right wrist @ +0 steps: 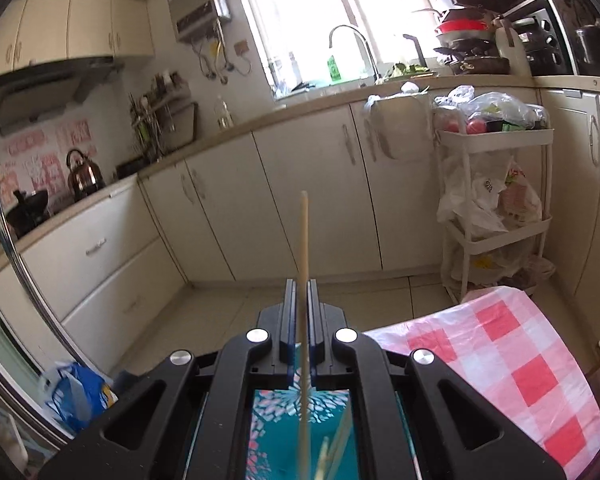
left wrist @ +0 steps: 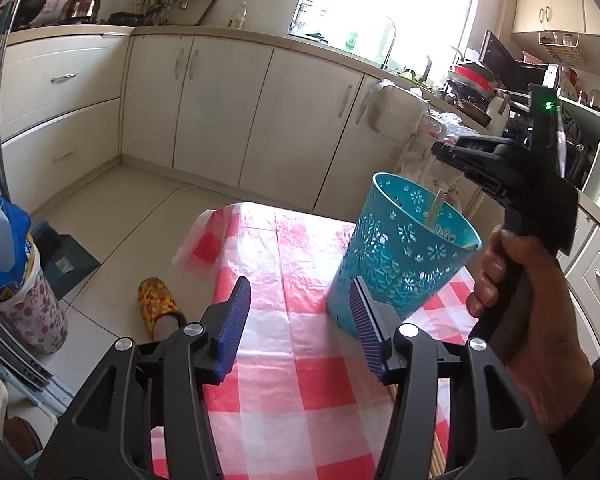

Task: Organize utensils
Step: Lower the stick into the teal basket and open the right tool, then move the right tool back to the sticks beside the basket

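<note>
A teal perforated cup (left wrist: 404, 252) stands on the red-and-white checked table (left wrist: 296, 364) with chopsticks (left wrist: 436, 208) leaning inside it. My left gripper (left wrist: 299, 284) is open with nothing between its blue pads; its right pad is close beside the cup's base. A hand (left wrist: 516, 280) holds my right gripper (left wrist: 500, 168) above and to the right of the cup. In the right wrist view the right gripper (right wrist: 301, 286) is shut on one upright wooden chopstick (right wrist: 303, 240). Below it is the cup's teal inside (right wrist: 284, 408), with more chopsticks (right wrist: 336, 448).
A patterned slipper (left wrist: 156, 304) and a floral bin with a blue bag (left wrist: 16, 280) are on the floor left of the table. A white trolley with bags (right wrist: 496, 216) stands by the cabinets (right wrist: 308, 200). Wooden sticks (left wrist: 557, 460) lie at the table's near edge.
</note>
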`<action>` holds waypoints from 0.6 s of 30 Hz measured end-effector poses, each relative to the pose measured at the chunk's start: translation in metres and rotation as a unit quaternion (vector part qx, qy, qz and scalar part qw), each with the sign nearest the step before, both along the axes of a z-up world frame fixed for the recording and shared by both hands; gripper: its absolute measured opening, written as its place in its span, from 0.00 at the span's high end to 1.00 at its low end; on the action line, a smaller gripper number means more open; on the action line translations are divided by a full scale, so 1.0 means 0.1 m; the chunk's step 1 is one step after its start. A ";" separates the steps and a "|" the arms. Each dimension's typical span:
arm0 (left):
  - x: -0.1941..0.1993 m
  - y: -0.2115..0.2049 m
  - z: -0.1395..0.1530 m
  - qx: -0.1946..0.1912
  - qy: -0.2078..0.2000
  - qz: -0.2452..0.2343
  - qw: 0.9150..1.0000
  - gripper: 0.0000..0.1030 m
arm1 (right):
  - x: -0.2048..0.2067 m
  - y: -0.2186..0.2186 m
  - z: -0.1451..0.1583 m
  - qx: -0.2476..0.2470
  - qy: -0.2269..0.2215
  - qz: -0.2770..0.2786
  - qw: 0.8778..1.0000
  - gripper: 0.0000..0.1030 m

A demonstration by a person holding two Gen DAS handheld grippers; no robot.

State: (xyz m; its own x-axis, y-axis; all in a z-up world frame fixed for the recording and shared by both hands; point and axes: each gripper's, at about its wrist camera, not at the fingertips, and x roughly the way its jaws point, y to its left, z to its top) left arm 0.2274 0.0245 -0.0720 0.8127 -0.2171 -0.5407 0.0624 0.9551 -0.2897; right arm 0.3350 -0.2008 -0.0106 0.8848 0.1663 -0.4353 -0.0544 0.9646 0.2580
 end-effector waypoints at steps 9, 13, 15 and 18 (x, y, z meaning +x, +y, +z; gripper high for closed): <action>-0.20 0.04 0.00 0.008 0.005 0.002 1.000 0.52 | -0.52 -0.16 -0.08 0.018 0.011 0.031 0.999 0.79; -0.39 0.06 0.07 0.013 0.007 0.002 1.000 0.45 | -1.08 -0.33 -0.12 0.025 0.019 0.032 0.999 0.74; -0.58 0.03 0.11 0.025 0.002 0.003 1.000 0.42 | -1.45 -0.42 -0.22 0.019 0.034 0.028 0.999 0.74; -0.82 -0.01 0.19 0.041 -0.009 0.002 0.999 0.37 | -2.01 -0.49 -0.37 0.008 0.049 0.014 0.999 0.72</action>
State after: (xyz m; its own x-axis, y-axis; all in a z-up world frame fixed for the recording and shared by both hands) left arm 0.1458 0.0239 -0.0533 0.8228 -0.1698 -0.5424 0.0627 0.9756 -0.2103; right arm 0.1344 -0.2494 -0.0475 0.8331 0.1976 -0.5165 -0.0541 0.9586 0.2796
